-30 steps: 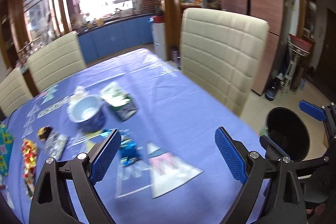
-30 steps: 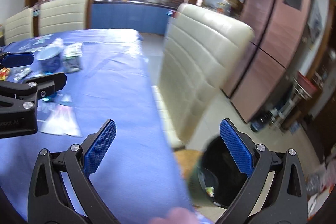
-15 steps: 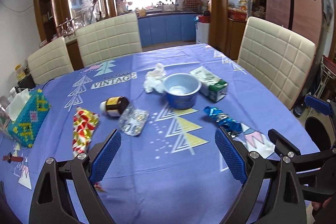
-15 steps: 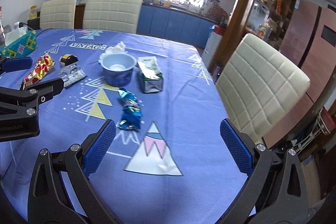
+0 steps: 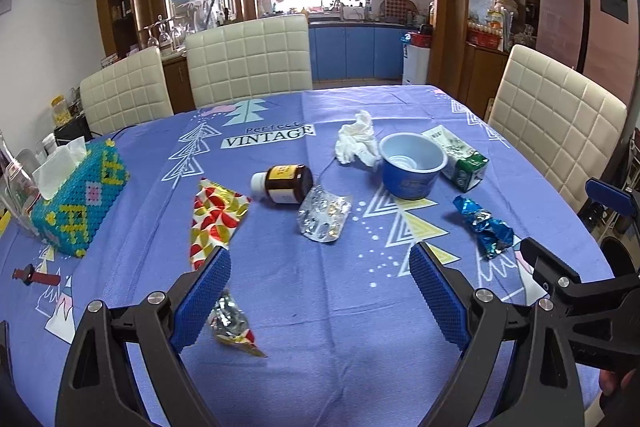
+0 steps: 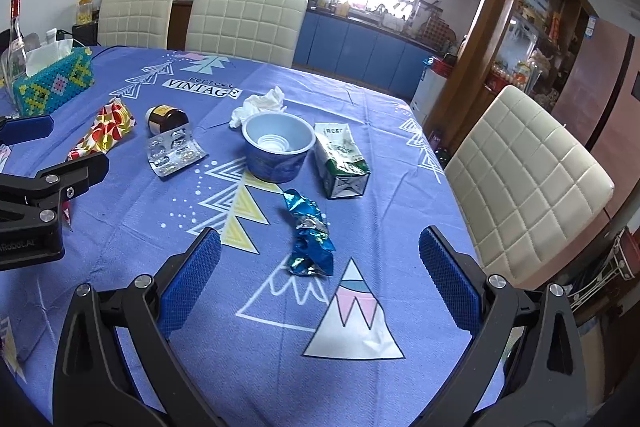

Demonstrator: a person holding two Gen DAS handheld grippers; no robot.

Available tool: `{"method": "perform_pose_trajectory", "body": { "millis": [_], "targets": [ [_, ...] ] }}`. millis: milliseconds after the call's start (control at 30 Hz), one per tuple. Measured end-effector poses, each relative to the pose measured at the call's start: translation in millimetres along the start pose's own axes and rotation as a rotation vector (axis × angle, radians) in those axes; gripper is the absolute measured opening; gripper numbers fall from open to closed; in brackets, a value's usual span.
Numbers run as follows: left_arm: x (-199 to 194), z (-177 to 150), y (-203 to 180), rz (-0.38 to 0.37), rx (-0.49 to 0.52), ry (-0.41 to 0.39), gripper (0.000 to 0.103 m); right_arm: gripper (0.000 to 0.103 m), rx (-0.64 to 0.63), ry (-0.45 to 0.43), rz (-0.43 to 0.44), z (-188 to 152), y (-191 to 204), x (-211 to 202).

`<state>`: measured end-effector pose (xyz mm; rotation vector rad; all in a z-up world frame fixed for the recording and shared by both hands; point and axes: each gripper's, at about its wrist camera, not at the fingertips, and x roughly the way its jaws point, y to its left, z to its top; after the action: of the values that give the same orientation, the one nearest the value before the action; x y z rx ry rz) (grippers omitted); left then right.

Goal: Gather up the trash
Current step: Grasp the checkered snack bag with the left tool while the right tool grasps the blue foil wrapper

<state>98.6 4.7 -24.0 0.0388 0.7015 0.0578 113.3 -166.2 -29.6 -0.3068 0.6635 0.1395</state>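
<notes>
Trash lies on the purple tablecloth point(image 5: 320, 307): a red-yellow wrapper point(image 5: 214, 219), a brown bottle point(image 5: 284, 183) on its side, a foil blister pack point(image 5: 324, 213), a crumpled tissue point(image 5: 356, 141), a blue cup point(image 5: 412, 171), a green carton point(image 5: 460, 157) and a blue foil wrapper point(image 5: 484, 225). The blue foil wrapper point(image 6: 310, 235) lies just ahead of my right gripper point(image 6: 320, 279). My left gripper point(image 5: 320, 295) is open and empty above the near table, the blister pack ahead. My right gripper is open and empty too.
A beaded tissue box point(image 5: 76, 195) stands at the table's left. Cream chairs point(image 5: 248, 59) stand at the far side and one point(image 5: 556, 119) at the right. A black bin point(image 5: 618, 259) shows past the table's right edge. A small foil scrap point(image 5: 234, 327) lies by my left finger.
Both grippers have swung left from the bin and chair side to face the table and its trash. Both stayed open and empty.
</notes>
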Motion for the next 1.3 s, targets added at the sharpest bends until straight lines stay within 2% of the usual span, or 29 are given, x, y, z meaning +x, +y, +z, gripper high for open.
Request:
{"method": "perform_pose_trajectory", "body": {
  "millis": [267,533,800,967,1100,1200,1267,1300],
  "targets": [
    [18.4,-9.4,27.8,0.032,-0.046,0.04,0.088,0.098,-0.002,0.046,0.021,3.3,13.1,25.2],
    [54.9,-21.7,55.7,0.057,-0.105,0.123,0.088,0.098,-0.005,0.105,0.033,7.8,24.5,61.8],
    [92.2,-31.1,80.0,0.075,-0.177,0.2,0.088,0.097,0.051,0.199,0.066,8.1,19.3,105.6],
    [104.8,-36.9,90.6,0.078,-0.221,0.229,0.088,0.076,0.083,0.252,0.096,2.6,17.8,124.6],
    [104.0,-38.0,88.5,0.085,-0.209,0.224,0.087,0.068,0.122,0.252,0.152,-0.1,13.2,124.9],
    [100.4,-38.2,85.5,0.095,-0.198,0.216,0.072,0.054,0.113,0.245,0.178,-0.7,17.2,121.2],
    [97.8,-37.2,83.1,0.093,-0.186,0.212,0.048,0.034,0.096,0.238,0.188,-0.5,21.2,117.9],
    [96.3,-37.0,81.9,0.087,-0.183,0.211,0.042,0.033,0.086,0.235,0.186,-0.9,23.4,116.4]
  ]
}}
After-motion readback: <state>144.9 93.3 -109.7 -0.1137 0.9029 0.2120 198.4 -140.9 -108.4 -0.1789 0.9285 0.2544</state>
